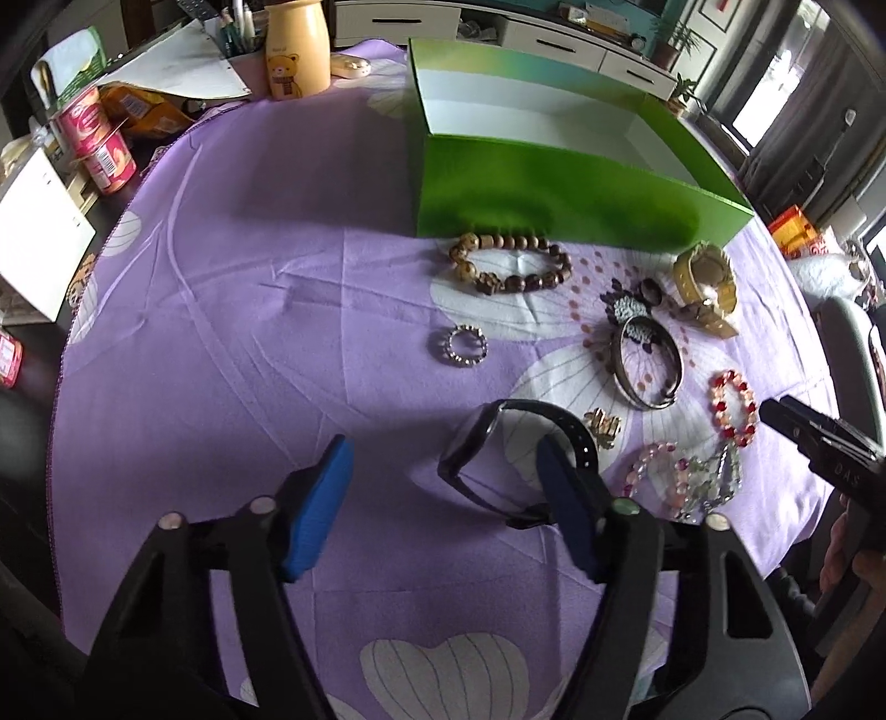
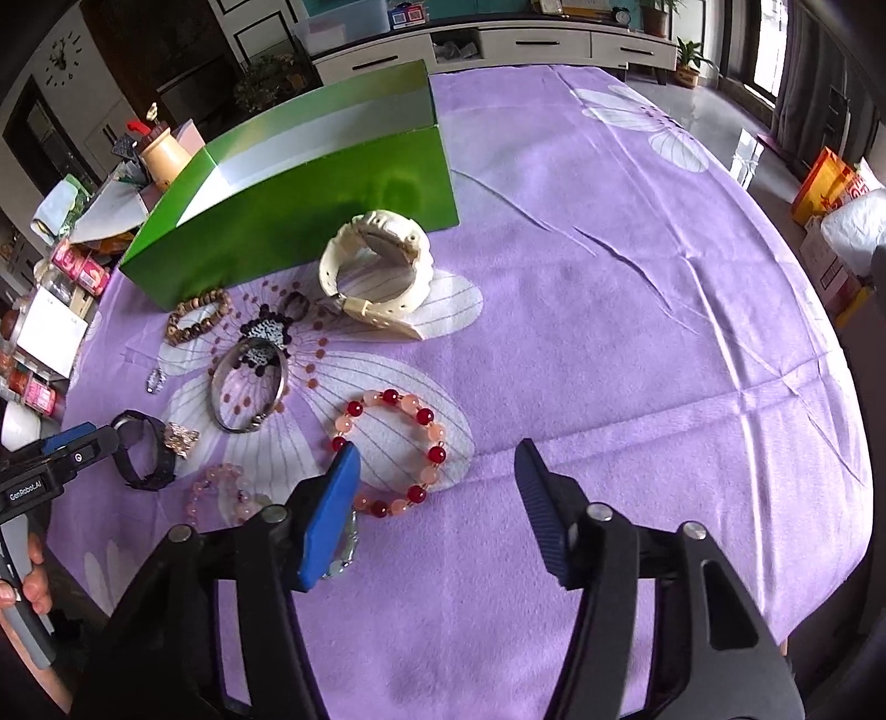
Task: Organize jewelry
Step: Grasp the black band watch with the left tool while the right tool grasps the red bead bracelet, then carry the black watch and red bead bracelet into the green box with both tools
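Jewelry lies on a purple cloth in front of an open green box (image 1: 554, 199) (image 2: 288, 221). My left gripper (image 1: 443, 465) is open; its right finger sits inside the loop of a black watch (image 1: 498, 443) (image 2: 141, 448). Beyond lie a brown bead bracelet (image 1: 512, 263), a small silver ring (image 1: 459, 344), a metal bangle (image 1: 648, 360) (image 2: 249, 387), a cream watch (image 1: 706, 285) (image 2: 371, 266) and a gold piece (image 1: 603, 426). My right gripper (image 2: 437, 465) is open and empty, beside a red and pink bead bracelet (image 2: 390, 451) (image 1: 733, 407).
Pink and clear bead strands (image 1: 681, 482) (image 2: 221, 493) lie near the cloth's front edge. Left of the cloth stand red cans (image 1: 99, 138), a white box (image 1: 39, 232) and a yellow bear bottle (image 1: 296, 50). The cloth's right half (image 2: 637, 332) is bare.
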### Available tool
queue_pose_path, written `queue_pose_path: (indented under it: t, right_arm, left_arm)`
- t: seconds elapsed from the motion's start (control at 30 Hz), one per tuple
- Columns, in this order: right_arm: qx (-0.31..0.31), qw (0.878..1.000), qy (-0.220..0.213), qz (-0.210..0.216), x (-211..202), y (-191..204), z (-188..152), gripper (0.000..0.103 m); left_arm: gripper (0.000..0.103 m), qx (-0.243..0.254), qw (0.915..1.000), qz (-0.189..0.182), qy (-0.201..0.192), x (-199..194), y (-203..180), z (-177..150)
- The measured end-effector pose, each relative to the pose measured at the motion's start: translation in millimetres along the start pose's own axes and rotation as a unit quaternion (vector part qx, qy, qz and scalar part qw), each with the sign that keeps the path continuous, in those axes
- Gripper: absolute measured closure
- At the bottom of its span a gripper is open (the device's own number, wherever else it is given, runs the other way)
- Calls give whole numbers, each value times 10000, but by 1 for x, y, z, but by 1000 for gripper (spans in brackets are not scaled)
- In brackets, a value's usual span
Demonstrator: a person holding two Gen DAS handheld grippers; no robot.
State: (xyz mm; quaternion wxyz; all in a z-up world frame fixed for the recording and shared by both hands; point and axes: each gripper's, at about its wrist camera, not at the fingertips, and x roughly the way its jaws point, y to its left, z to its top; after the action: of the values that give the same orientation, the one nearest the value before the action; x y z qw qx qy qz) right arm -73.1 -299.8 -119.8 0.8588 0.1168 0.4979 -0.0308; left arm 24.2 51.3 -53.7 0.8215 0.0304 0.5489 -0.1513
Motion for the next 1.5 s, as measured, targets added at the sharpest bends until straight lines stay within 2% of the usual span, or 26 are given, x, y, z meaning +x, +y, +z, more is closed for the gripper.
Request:
queue_pose_path:
  t: [0.07,0.23,0.3,0.43,0.5,0.53,0.6,0.8,0.93,1.2,1.5]
  right_arm:
    - [-98,9999,-19,-53,4,3,0,52]
    - [-354,9989,-96,-275,17,8,1,59]
    - [-505,9979,-152,-385,20,11,1,61]
    - [-753,9957,-256,-475,22,14,1,69]
    - [-813,9953,-282,-453,23,15,1,86]
    - [-850,9950,-288,-447,23,16,1,91]
    - [-937,9939,-301,-491,23,20,1,96]
    - [-870,9946,-450,-337,11,20,0,96]
    - [-906,9932,-682,-271,-9,23,4,96]
    - [-1009,9889,-1080,-170,-45,34,13,96]
    - [-1009,9864,-1298,-84,-62,39,34,96]
  left_arm:
    - [52,42,10000,0,66,6,-2,0]
    - [59,159,9998,81,105,15,-3,0]
    - [66,215,9996,111,155,20,-4,1]
    - [68,411,9988,255,120,25,-9,1]
    - [73,462,9984,314,94,27,-10,2]
    - [76,526,9979,381,60,27,-11,2]
    - [89,592,9976,354,37,27,-13,3]
    - [92,431,9988,225,8,26,-8,4]
    - [92,243,9995,70,-203,15,-4,6]
    - [92,252,9984,-151,-488,-13,-16,15]
    - [92,295,9968,-361,-646,-34,-29,37]
